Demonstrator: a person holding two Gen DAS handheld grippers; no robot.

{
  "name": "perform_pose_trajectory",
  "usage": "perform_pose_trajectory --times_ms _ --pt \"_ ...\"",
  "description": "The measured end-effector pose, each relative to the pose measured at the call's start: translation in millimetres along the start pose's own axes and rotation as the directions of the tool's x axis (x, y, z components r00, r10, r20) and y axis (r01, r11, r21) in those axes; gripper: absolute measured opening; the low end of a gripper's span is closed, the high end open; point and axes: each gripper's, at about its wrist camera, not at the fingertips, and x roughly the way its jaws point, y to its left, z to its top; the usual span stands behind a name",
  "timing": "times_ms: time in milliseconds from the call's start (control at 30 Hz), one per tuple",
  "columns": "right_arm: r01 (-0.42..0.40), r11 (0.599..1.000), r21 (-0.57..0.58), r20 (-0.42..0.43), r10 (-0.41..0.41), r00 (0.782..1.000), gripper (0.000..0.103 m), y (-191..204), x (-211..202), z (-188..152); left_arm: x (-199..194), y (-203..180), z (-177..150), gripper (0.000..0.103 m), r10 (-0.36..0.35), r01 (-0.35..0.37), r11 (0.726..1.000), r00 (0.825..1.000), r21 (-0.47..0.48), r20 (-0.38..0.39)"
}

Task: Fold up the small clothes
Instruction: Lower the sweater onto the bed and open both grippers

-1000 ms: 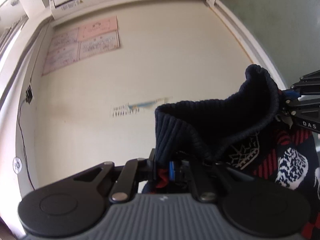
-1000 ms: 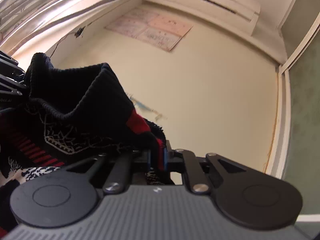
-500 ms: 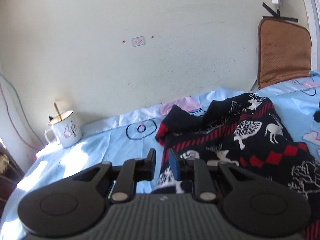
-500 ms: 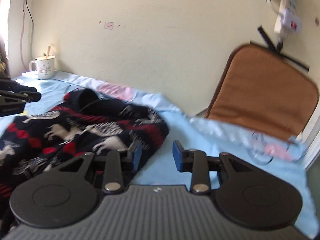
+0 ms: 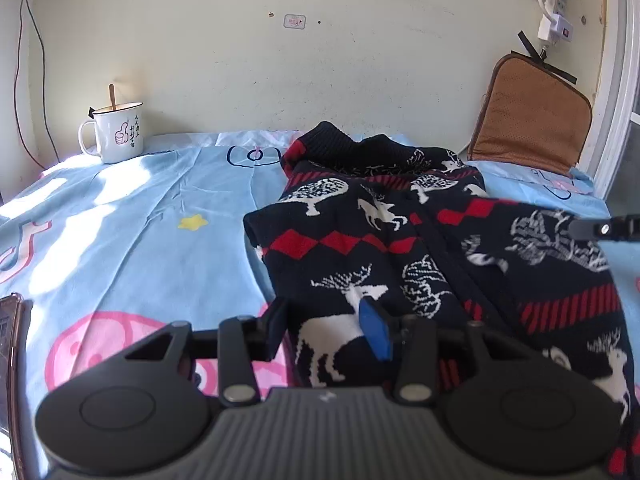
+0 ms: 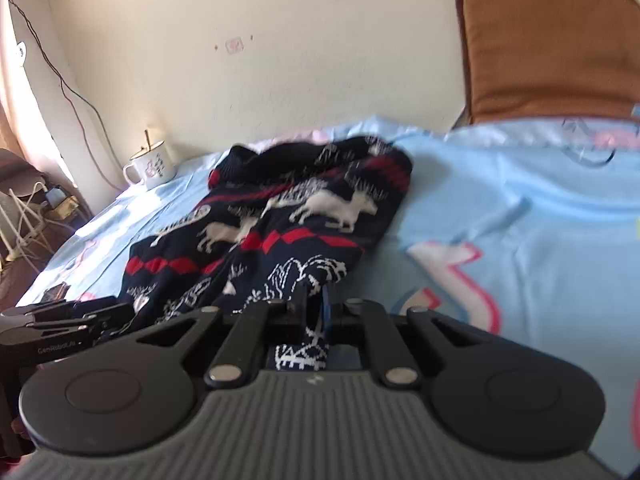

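A small navy knit sweater (image 5: 400, 240) with white deer and red diamonds lies spread on a light blue bed sheet (image 5: 140, 220), collar toward the wall. My left gripper (image 5: 326, 330) is open, its jaws apart over the sweater's near left edge, holding nothing. My right gripper (image 6: 315, 310) is shut on the sweater's (image 6: 280, 232) near right corner, with cloth pinched between the pads. The right gripper's fingers also show at the right edge of the left wrist view (image 5: 604, 229). The left gripper shows at the lower left of the right wrist view (image 6: 64, 320).
A white enamel mug (image 5: 116, 132) with a stick in it stands at the back left by the wall. A brown cushion (image 5: 528, 116) leans at the back right under a power strip (image 5: 554, 28). A dark flat object (image 5: 10, 356) lies at the sheet's left edge.
A second ago both grippers held the sweater up in the air. It now lies on the bed. The left gripper has opened wider; the right gripper, open half a second ago, has shut on the corner.
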Motion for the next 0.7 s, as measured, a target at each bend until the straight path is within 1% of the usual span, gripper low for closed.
perform_pose_trajectory --times_ms 33,67,100,133,167,233,300,333,367,400,467,500,533,567,600,633,667,700 --pt "0.060 0.998 -0.018 0.046 -0.059 0.997 0.010 -5.8 -14.8 10.2 -0.4 1.6 0.5 0.040 -0.005 0.005 1.000 1.000 -0.006 0.002" --pt "0.131 0.991 -0.025 0.088 -0.129 0.988 0.009 -14.9 -28.7 20.8 -0.3 2.8 0.3 0.040 -0.008 0.008 1.000 1.000 -0.007 0.001" --pt "0.208 0.978 -0.031 0.125 -0.203 0.971 0.009 -25.8 -41.7 31.5 -0.6 3.4 0.0 0.040 -0.012 0.012 1.000 1.000 -0.006 0.001" --pt "0.286 0.958 -0.036 0.152 -0.278 0.949 0.009 -38.2 -52.7 42.1 -0.3 2.6 -0.6 0.041 -0.015 0.015 1.000 1.000 -0.005 0.001" --pt "0.374 0.927 -0.035 0.176 -0.362 0.915 0.009 -54.7 -63.0 53.7 -0.2 2.3 -1.2 0.042 -0.020 0.020 1.000 1.000 -0.003 0.002" --pt "0.505 0.862 -0.032 0.193 -0.491 0.850 0.009 -85.6 -73.9 72.9 -1.4 1.2 -2.1 0.043 -0.033 0.033 0.999 0.999 -0.001 0.005" --pt "0.602 0.797 -0.046 0.188 -0.585 0.789 0.010 -110.1 -70.8 84.6 -3.6 0.4 -1.6 0.045 -0.051 0.051 0.999 0.999 0.000 0.012" --pt "0.639 0.768 -0.054 0.179 -0.622 0.763 0.010 -120.1 -65.0 87.0 -5.2 -0.2 -1.0 0.046 -0.064 0.064 0.998 0.998 0.002 0.017" --pt "0.664 0.743 -0.082 0.148 -0.650 0.746 0.012 -131.5 -52.9 86.0 -7.5 -0.9 -0.4 0.046 -0.076 0.076 0.997 0.997 0.004 0.022" --pt "0.677 0.729 -0.102 0.107 -0.669 0.736 0.015 -141.1 -41.7 83.0 -10.2 -1.6 0.4 0.047 -0.088 0.088 0.996 0.996 0.007 0.025" --pt "0.701 0.709 -0.076 0.045 -0.700 0.713 0.019 -154.9 -29.0 73.6 -19.1 -1.9 1.4 0.048 -0.109 0.108 0.994 0.993 0.019 0.039" --pt "0.685 0.728 -0.033 0.038 -0.684 0.728 0.019 -155.3 -32.0 69.5 -25.4 -0.6 1.3 0.048 -0.111 0.109 0.993 0.992 0.032 0.054" --pt "0.650 0.760 0.008 0.046 -0.649 0.759 0.019 -152.1 -37.1 65.4 -34.0 2.5 0.8 0.051 -0.106 0.103 0.994 0.992 0.047 0.073" --pt "0.604 0.796 0.041 0.059 -0.606 0.793 0.019 -145.2 -42.8 61.1 -41.1 7.3 0.3 0.052 -0.098 0.094 0.994 0.991 0.054 0.086" --pt "0.543 0.838 0.055 0.079 -0.545 0.834 0.021 -131.4 -49.5 56.7 -47.0 13.2 -0.4 0.052 -0.089 0.084 0.995 0.992 0.055 0.094" --pt "0.474 0.879 0.044 0.095 -0.476 0.874 0.023 -115.8 -53.6 53.1 -52.9 20.6 -1.2 0.053 -0.077 0.073 0.996 0.992 0.051 0.097" --pt "0.401 0.916 0.014 0.100 -0.400 0.911 0.026 -99.1 -55.3 49.6 -57.4 27.4 -2.8 0.052 -0.063 0.059 0.997 0.994 0.046 0.095" --pt "0.333 0.943 -0.015 0.094 -0.330 0.939 0.036 -85.8 -55.6 45.3 -60.3 33.3 -5.2 0.053 -0.046 0.042 0.998 0.995 0.043 0.089"
